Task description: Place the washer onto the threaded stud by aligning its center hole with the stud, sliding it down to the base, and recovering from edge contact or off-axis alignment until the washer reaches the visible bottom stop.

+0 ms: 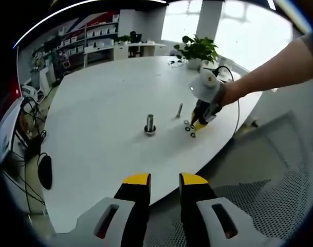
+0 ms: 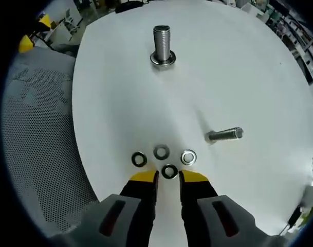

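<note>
Right gripper view looks down on a white table (image 2: 238, 72) with the right gripper (image 2: 168, 178) low over its near edge, its yellow-tipped jaws parted and nothing held between them. Four washers lie loose just ahead of the tips: a dark washer (image 2: 139, 159) off the left jaw, a grey washer (image 2: 161, 152) beyond the gap, a bright washer (image 2: 188, 157) off the right jaw, and a fourth washer (image 2: 169, 171) sitting right at the mouth of the gap, not clamped. Whether a jaw tip touches it cannot be told. Toward the far edge the threaded stud (image 2: 162, 45) stands upright on its round base, with one washer-like ring already around its foot. A loose bolt (image 2: 225, 135) lies on its side near the right edge, well apart from the stud.

Left gripper view has the left gripper (image 1: 165, 180) hanging off the table's near edge above a mesh chair seat (image 1: 259, 206), jaws apart and empty. The stud (image 1: 150, 124) stands mid-table, and the right gripper (image 1: 200, 122) reaches down beside the washers (image 1: 189, 128), held by a person's hand (image 1: 225, 95). A potted plant (image 1: 197, 50) sits at the far edge.
</note>
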Action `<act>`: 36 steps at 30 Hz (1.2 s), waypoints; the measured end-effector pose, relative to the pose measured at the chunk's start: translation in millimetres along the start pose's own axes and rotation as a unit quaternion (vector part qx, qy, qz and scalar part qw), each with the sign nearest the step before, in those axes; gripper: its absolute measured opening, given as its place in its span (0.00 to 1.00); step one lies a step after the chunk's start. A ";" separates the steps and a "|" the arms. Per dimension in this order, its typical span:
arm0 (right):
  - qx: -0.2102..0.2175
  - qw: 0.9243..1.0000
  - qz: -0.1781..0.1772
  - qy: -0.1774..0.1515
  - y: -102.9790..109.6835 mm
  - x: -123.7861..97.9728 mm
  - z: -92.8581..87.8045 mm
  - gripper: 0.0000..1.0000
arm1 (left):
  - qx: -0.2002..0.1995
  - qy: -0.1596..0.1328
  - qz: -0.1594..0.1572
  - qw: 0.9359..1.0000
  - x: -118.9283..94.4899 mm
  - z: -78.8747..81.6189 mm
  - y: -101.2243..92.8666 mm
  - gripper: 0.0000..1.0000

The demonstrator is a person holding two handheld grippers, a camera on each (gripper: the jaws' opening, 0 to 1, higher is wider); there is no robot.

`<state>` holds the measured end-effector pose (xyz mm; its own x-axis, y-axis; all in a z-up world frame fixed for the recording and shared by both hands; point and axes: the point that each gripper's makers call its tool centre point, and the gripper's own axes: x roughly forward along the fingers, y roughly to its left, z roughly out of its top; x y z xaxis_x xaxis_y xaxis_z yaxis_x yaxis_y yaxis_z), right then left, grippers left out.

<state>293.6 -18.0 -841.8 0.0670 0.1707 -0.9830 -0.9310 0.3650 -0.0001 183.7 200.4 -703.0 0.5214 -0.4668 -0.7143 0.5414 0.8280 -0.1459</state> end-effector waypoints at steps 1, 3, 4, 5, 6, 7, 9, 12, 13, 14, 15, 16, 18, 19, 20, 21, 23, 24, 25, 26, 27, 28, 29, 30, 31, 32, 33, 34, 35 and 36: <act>-0.004 1.000 -0.002 0.003 -0.4 0.0 0.2 0.17 | 0.000 0.000 0.000 1.000 0.1 -0.1 0.2 0.20; -0.007 1.000 -0.004 0.008 -0.3 1.1 1.2 0.16 | 0.000 0.001 0.001 1.000 0.3 -0.5 0.3 0.20; -0.010 1.000 -0.006 0.009 -0.6 1.0 1.7 0.16 | 0.000 0.001 0.001 1.000 0.2 -0.6 0.6 0.20; -0.012 1.000 -0.006 0.011 -0.3 0.9 1.2 0.16 | 0.000 0.001 0.002 1.000 0.2 -0.4 0.7 0.20; -0.014 1.000 -0.006 0.012 -0.3 0.6 1.2 0.16 | -0.001 0.001 0.001 1.000 0.2 -0.3 0.7 0.20; -0.014 1.000 -0.006 0.013 -0.3 0.6 1.2 0.16 | -0.001 0.001 0.001 1.000 0.1 -0.3 0.8 0.20; -0.014 1.000 -0.006 0.014 -0.5 0.5 1.0 0.15 | 0.000 0.001 0.002 1.000 0.1 -0.4 1.0 0.19; -0.006 1.000 -0.012 0.022 -0.4 1.0 1.5 0.15 | 0.001 0.001 0.002 1.000 0.1 -0.3 1.1 0.19; -0.003 1.000 -0.016 0.024 0.0 1.1 1.6 0.15 | 0.001 0.001 0.002 1.000 0.1 -0.2 1.1 0.19; 0.000 0.999 -0.020 0.026 0.8 0.8 2.1 0.14 | 0.001 0.001 0.002 1.000 0.1 -0.1 1.2 0.19; 0.001 0.999 -0.023 0.025 1.8 0.6 2.3 0.14 | 0.001 0.001 0.002 1.000 0.1 -0.1 1.2 0.19; 0.005 0.999 -0.025 0.026 1.6 0.4 1.8 0.14 | 0.001 0.001 0.002 1.000 0.1 -0.2 1.2 0.19; 0.010 0.999 -0.024 0.021 0.7 -0.3 1.0 0.14 | 0.000 0.001 0.003 1.000 0.2 -0.4 1.5 0.19; 0.014 1.000 -0.022 0.013 0.4 -0.8 0.5 0.14 | 0.000 0.000 0.003 1.000 0.0 -0.3 1.5 0.19; 0.018 1.000 -0.020 0.009 -0.7 -0.5 0.3 0.14 | -0.001 0.001 0.003 1.000 -0.2 -0.4 1.4 0.19; 0.021 1.000 -0.019 0.006 -0.8 -0.5 0.3 0.14 | -0.001 0.001 0.003 1.000 -0.3 -0.5 1.3 0.19; 0.022 1.000 -0.021 0.003 0.9 -1.3 0.8 0.13 | 0.000 0.000 0.003 1.000 -0.1 -0.3 1.5 0.19; 0.022 0.999 -0.023 0.002 0.7 -0.7 0.9 0.13 | 0.000 0.000 0.003 1.000 -0.1 -0.3 1.5 0.19; 0.022 0.999 -0.025 0.000 0.7 -0.8 0.7 0.13 | -0.001 -0.001 0.003 1.000 -0.4 0.0 1.5 0.19; 0.024 0.999 -0.027 0.000 0.4 -0.9 0.6 0.13 | -0.002 -0.002 0.003 1.000 -0.7 0.3 1.4 0.19; 0.025 0.999 -0.027 0.001 1.6 -1.2 -0.8 0.13 | -0.003 -0.002 0.004 1.000 -0.8 0.5 1.6 0.19; 0.024 0.999 -0.028 0.002 1.6 -1.0 -2.5 0.13 | -0.003 -0.003 0.004 1.000 -0.9 0.7 1.9 0.19; 0.021 0.999 -0.030 0.009 1.1 -1.5 -6.0 0.13 | -0.003 -0.003 0.004 1.000 -0.6 0.6 2.0 0.19; 0.015 0.999 -0.034 0.015 0.0 -2.3 -10.2 0.13 | -0.004 -0.003 0.003 1.000 -0.4 0.4 1.7 0.19; 0.015 0.999 -0.034 0.014 -0.6 -3.7 -11.9 0.13 | -0.004 -0.002 0.002 1.000 -0.2 0.1 1.6 0.19; 0.020 0.999 -0.034 0.013 -1.7 -7.0 -13.7 0.13 | -0.003 -0.003 0.002 1.000 -0.2 0.2 1.6 0.19; 0.028 0.999 -0.033 0.011 -2.5 -9.1 -14.3 0.13 | -0.003 -0.003 0.001 1.000 -0.2 0.5 1.4 0.19; 0.040 0.999 -0.031 0.003 -3.6 -12.2 -13.5 0.13 | -0.004 -0.004 0.001 1.000 -0.3 0.8 1.3 0.19; 0.047 0.999 -0.027 -0.003 -3.5 -14.1 -12.5 0.13 | -0.005 -0.004 0.000 1.000 -0.6 0.9 1.1 0.19; 0.055 0.998 -0.021 -0.007 -2.3 -17.2 -11.4 0.13 | -0.005 -0.004 0.000 1.000 -0.8 1.0 0.9 0.19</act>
<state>290.4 -32.2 -827.0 0.1112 0.1645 -0.9801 -0.8822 0.4703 -0.0212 184.5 201.2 -701.9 0.5273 -0.4697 -0.7081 0.5349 0.8310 -0.1529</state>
